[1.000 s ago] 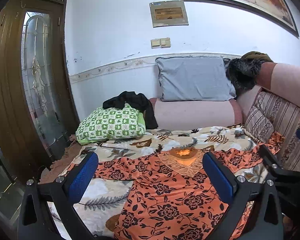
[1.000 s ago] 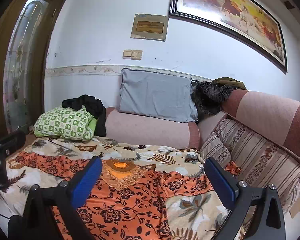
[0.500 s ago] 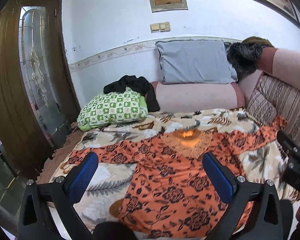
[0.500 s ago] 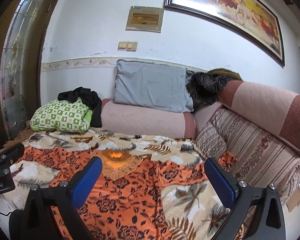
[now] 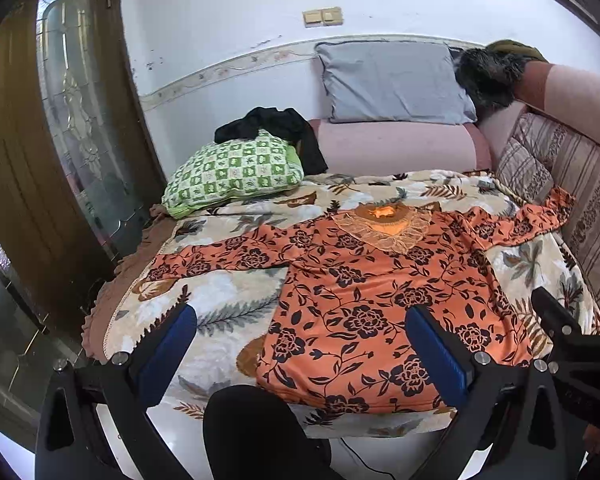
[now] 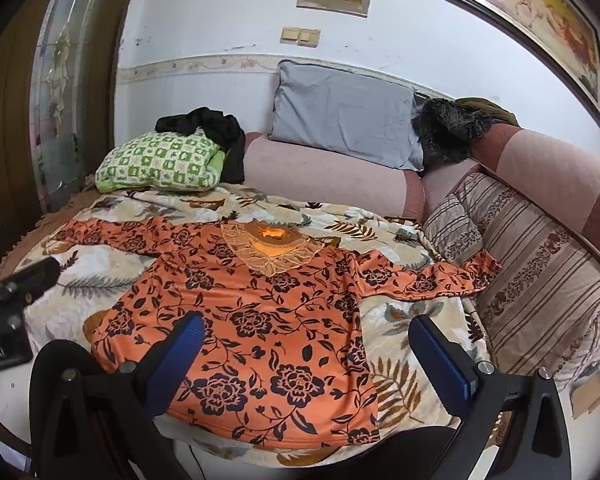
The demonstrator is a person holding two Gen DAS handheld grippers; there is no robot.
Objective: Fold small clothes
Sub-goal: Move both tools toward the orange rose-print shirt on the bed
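left wrist view: a bed covered by a leaf-print blanket [image 5: 228, 312] fills the middle, with a green checked pillow [image 5: 236, 168] at its far left corner and a black garment [image 5: 276, 128] heaped on the pillow's top. behind them a pink bolster [image 5: 396, 144] runs along the wall with a grey pillow [image 5: 392, 80] propped on it, and a dark furry item [image 5: 488, 76] sits on the pink sofa back [image 5: 572, 96] to the right. a wooden door with patterned glass [image 5: 80, 120] stands at the left. nothing lies on top of the orange floral top [image 5: 372, 304], which is spread flat, front up, on the blanket near the bed's near edge, both long sleeves stretched out sideways; the right sleeve end climbs onto a striped cushion [image 5: 564, 168]. its neckline carries a lace yoke around an orange centre. a dark rounded shape, unclear what, sits at the bottom edge below the hem.

the left gripper [image 5: 300, 348] hovers above the near edge with its blue pads wide apart and nothing between them. in the right wrist view the right gripper [image 6: 304, 356] is likewise spread wide and empty above the top's lower hem, and a framed painting [image 6: 540, 12] hangs on the wall.
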